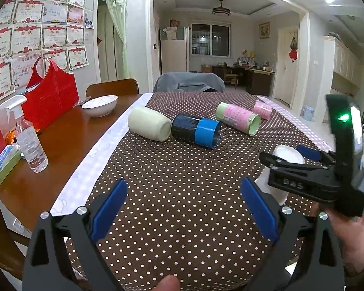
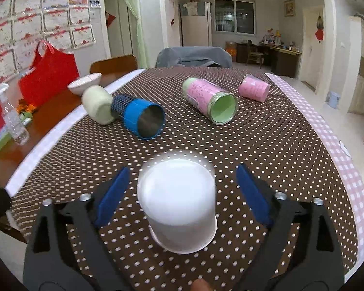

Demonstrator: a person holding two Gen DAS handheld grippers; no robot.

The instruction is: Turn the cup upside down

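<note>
A white cup (image 2: 178, 205) is seen standing upside down on the dotted brown cloth of the counter (image 2: 267, 133), its wider rim resting on the cloth and its closed base turned upward. It is placed between the blue pads of the right gripper (image 2: 182, 194), whose jaws are spread wide with a gap on each side, so the cup is not touched. In the left wrist view the right gripper is held level at the cup's height by a hand (image 1: 351, 237), and the cup is partly hidden behind it. The left gripper (image 1: 184, 211) is held low over the bare cloth, its jaws also spread wide and nothing held between them.
</note>
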